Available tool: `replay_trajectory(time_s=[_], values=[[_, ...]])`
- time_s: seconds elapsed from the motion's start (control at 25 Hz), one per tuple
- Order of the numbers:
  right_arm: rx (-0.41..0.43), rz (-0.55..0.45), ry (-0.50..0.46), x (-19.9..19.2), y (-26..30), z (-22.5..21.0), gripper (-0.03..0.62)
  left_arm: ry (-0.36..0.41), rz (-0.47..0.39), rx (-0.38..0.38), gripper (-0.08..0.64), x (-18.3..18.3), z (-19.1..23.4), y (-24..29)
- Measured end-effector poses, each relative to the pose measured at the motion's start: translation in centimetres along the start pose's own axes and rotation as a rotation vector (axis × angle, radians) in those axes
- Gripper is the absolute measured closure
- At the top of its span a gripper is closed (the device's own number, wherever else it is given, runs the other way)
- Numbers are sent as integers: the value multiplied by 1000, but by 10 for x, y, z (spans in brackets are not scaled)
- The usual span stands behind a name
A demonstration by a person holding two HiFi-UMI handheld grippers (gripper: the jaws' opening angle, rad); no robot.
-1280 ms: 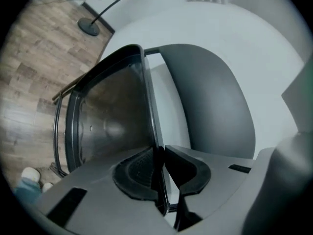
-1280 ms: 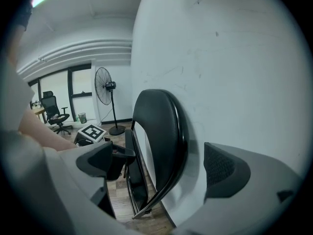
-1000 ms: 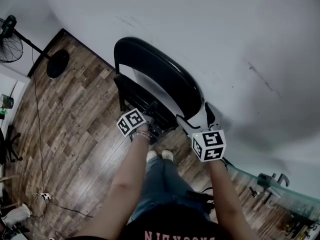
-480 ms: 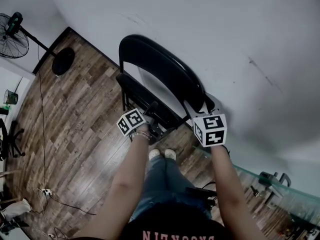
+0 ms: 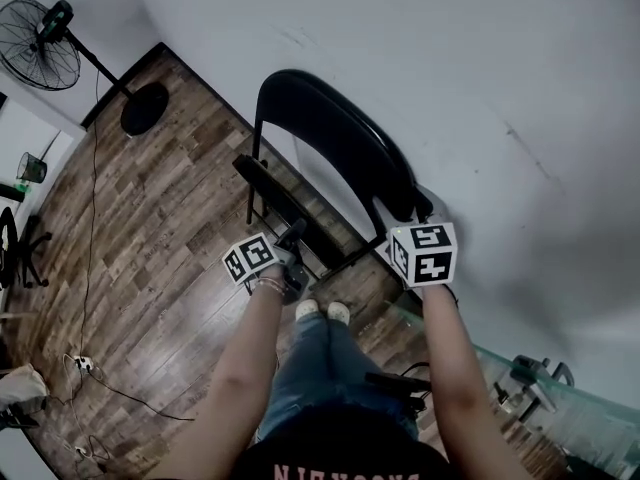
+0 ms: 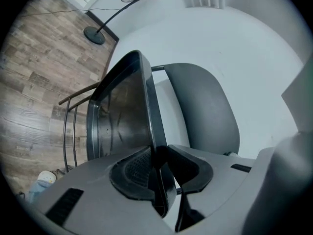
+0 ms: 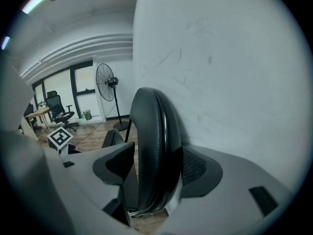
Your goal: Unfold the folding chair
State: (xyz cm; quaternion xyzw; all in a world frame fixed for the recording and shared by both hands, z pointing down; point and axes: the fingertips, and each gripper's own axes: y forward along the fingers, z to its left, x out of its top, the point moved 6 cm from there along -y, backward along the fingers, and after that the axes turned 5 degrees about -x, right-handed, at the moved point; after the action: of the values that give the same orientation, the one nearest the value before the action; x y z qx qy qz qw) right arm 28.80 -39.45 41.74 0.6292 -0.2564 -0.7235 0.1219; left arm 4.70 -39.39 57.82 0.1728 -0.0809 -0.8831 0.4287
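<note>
The black folding chair stands against the white wall, its padded backrest (image 5: 340, 143) upright and its seat (image 5: 285, 203) swung partly out from it. My left gripper (image 5: 292, 258) has the thin front edge of the seat (image 6: 149, 106) between its pads (image 6: 134, 168); the jaws are opening slightly but still touch the edge. My right gripper (image 5: 405, 218) is shut on the backrest's rounded edge (image 7: 154, 141), one pad (image 7: 195, 168) on each face. In the left gripper view the backrest (image 6: 205, 106) shows behind the seat.
A standing fan (image 5: 45, 43) with a round base (image 5: 145, 108) is at the far left on the wood floor (image 5: 150, 228). Cables (image 5: 85, 363) trail at the lower left. A glass table edge (image 5: 520, 368) lies at the lower right. The person's feet (image 5: 320, 311) are just before the chair.
The left gripper has pulled the seat's front edge out from the backrest, towards the person. The right gripper has closed on the backrest's edge.
</note>
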Motion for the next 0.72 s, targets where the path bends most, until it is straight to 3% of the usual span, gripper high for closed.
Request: replay_trajectory(time_s=[0.2, 0.32, 0.72], values=[[10, 36, 17, -1, 4, -1, 320, -10, -40, 20, 459, -4, 18, -36], [-11, 68, 10, -4, 5, -3, 371, -27, -66, 35, 450, -7, 28, -57], [-28, 94, -30, -11, 4, 9, 377, -1, -147, 147, 445, -14, 46, -103]])
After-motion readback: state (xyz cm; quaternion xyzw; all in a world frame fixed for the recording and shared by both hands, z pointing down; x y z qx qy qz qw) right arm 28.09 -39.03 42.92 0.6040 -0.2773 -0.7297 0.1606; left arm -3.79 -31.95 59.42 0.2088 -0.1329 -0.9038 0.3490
